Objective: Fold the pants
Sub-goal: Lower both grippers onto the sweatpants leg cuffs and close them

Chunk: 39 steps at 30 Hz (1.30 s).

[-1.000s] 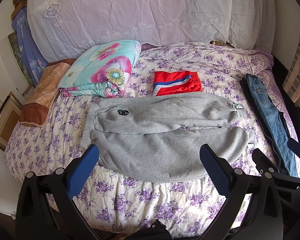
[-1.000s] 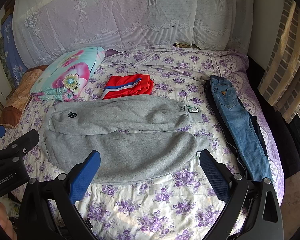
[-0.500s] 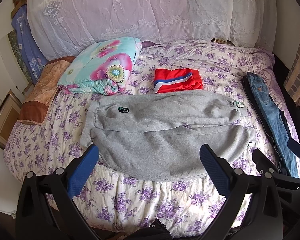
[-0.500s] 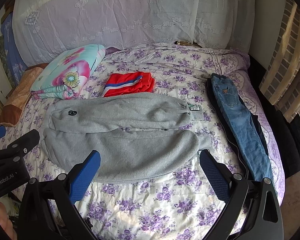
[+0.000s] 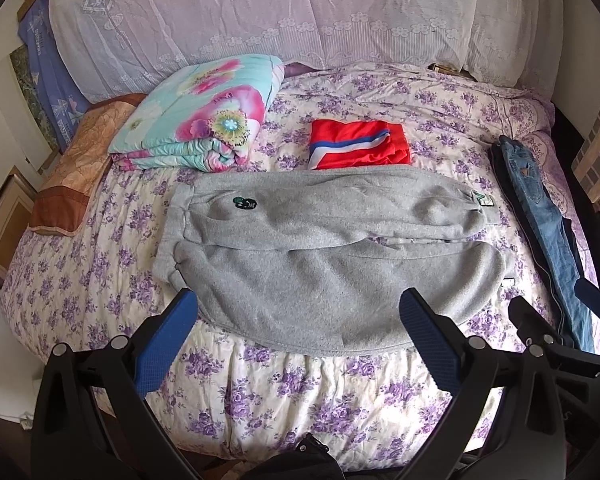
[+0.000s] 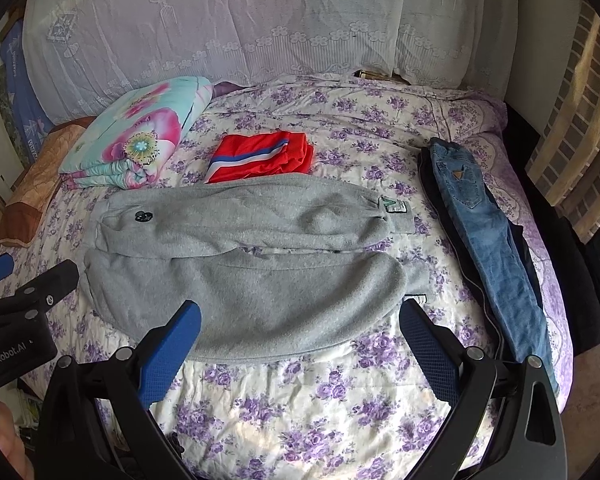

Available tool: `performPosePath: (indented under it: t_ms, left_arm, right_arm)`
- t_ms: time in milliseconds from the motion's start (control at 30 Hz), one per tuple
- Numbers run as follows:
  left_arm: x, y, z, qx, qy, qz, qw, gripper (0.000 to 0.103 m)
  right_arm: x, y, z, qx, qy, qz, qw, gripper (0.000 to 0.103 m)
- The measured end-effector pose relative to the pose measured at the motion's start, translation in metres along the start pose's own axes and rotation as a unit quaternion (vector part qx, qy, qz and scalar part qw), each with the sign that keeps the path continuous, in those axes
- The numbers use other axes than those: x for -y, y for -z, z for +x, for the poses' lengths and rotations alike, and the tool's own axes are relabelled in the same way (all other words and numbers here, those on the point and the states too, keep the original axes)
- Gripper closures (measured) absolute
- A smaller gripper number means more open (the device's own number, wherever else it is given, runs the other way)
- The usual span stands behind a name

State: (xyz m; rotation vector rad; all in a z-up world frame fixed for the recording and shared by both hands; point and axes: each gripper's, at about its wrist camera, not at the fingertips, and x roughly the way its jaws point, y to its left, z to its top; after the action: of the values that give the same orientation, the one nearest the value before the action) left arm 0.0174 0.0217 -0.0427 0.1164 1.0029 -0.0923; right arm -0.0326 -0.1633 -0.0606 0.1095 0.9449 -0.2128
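Sweatpants (image 5: 332, 264) lay flat mid-frame on the bed (image 5: 300, 392), legs parallel for folding, while left gripper (image 5: 298, 328) and right gripper (image 6: 300, 340) hovered wide, empty.

Grey pants (image 5: 332, 264): thick fleece cloth, matt, slightly fuzzy nap.
Bedspread (image 5: 300, 384): quilted cotton-like cloth, matt, purple floral print.
Jeans (image 6: 488, 240): blue denim, matt, coarse weave.
Red garment (image 5: 358, 150): smooth, thin cloth, faint sheen.
Floral quilt (image 5: 200, 116): soft printed cloth, padded.
Headboard cover (image 5: 300, 12): sheer white lace.
Left tool (image 5: 298, 320): matt black plastic arms, blue pads (image 5: 430, 344) finely textured, rubbery.
Right tool (image 6: 300, 322): same finish; metal screws.
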Motion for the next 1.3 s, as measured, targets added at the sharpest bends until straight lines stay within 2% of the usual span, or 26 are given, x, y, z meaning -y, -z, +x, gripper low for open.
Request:
performPosePath:
  t_ms: [100, 167, 267, 367, 433, 533, 633, 667, 700, 733, 800, 833, 900, 967, 1067, 1200, 1300]
  left_arm:
    - [-0.016, 0.005, 0.039, -0.061, 0.009, -0.033, 0.9976, 0.005]
    - [-0.035, 0.016, 0.073, -0.109, 0.001, -0.066, 0.9919, 0.005]
    - [-0.075, 0.039, 0.123, -0.167, -0.027, -0.121, 0.9782, 0.005]
    - [-0.122, 0.057, 0.162, -0.198, -0.047, -0.178, 0.9627, 0.005]
    - [-0.147, 0.059, 0.187, -0.21, -0.05, -0.202, 0.9553, 0.005]
    - [-0.17, 0.056, 0.22, -0.214, -0.013, -0.231, 0.9491, 0.005]
    - [-0.177, 0.05, 0.246, -0.209, -0.001, -0.237, 0.9486, 0.005]
    - [-0.179, 0.049, 0.254, -0.207, 0.004, -0.24, 0.9485, 0.008]
    - [-0.18, 0.049, 0.26, -0.208, 0.014, -0.245, 0.9469, 0.018]
    - [-0.181, 0.049, 0.265, -0.211, 0.041, -0.251, 0.9437, 0.046]
    - [-0.182, 0.047, 0.262, -0.2, 0.041, -0.254, 0.9454, 0.062]
    - [-0.182, 0.047, 0.256, -0.186, 0.048, -0.252, 0.9483, 0.079]
    - [-0.184, 0.048, 0.242, -0.164, 0.053, -0.256, 0.9512, 0.083]
    - [-0.189, 0.055, 0.226, -0.141, 0.054, -0.266, 0.952, 0.084]
    - [-0.201, 0.066, 0.213, -0.132, 0.052, -0.283, 0.9485, 0.085]
    - [-0.204, 0.074, 0.229, -0.152, 0.043, -0.271, 0.9496, 0.085]
    - [-0.204, 0.076, 0.233, -0.158, 0.042, -0.275, 0.9475, 0.084]
  right_arm:
    - [0.019, 0.005, 0.021, -0.022, 0.0, 0.024, 0.999, 0.004]
    - [0.035, 0.012, 0.038, -0.044, 0.01, 0.042, 0.998, 0.004]
    - [0.061, 0.028, 0.064, -0.084, 0.039, 0.067, 0.993, 0.004]
    - [0.086, 0.046, 0.085, -0.117, 0.062, 0.092, 0.987, 0.004]
    - [0.098, 0.055, 0.095, -0.133, 0.072, 0.106, 0.983, 0.004]
    - [0.105, 0.061, 0.105, -0.146, 0.081, 0.114, 0.979, 0.004]
    - [0.105, 0.061, 0.109, -0.154, 0.082, 0.112, 0.978, 0.004]
    - [0.104, 0.061, 0.11, -0.156, 0.082, 0.109, 0.978, 0.004]
    - [0.104, 0.06, 0.11, -0.159, 0.082, 0.108, 0.978, 0.004]
    - [0.104, 0.059, 0.111, -0.16, 0.08, 0.109, 0.978, 0.004]
    - [0.109, 0.057, 0.112, -0.16, 0.061, 0.115, 0.978, 0.004]
    - [0.112, 0.056, 0.113, -0.158, 0.039, 0.122, 0.979, 0.004]
    - [0.121, 0.055, 0.115, -0.148, -0.004, 0.139, 0.979, 0.004]
    - [0.133, 0.054, 0.119, -0.139, -0.015, 0.16, 0.977, 0.004]
    - [0.154, 0.058, 0.134, -0.134, -0.042, 0.207, 0.968, 0.004]
    - [0.167, 0.064, 0.181, -0.164, -0.1, 0.266, 0.945, 0.004]
    - [0.169, 0.069, 0.227, -0.196, -0.135, 0.302, 0.923, 0.013]
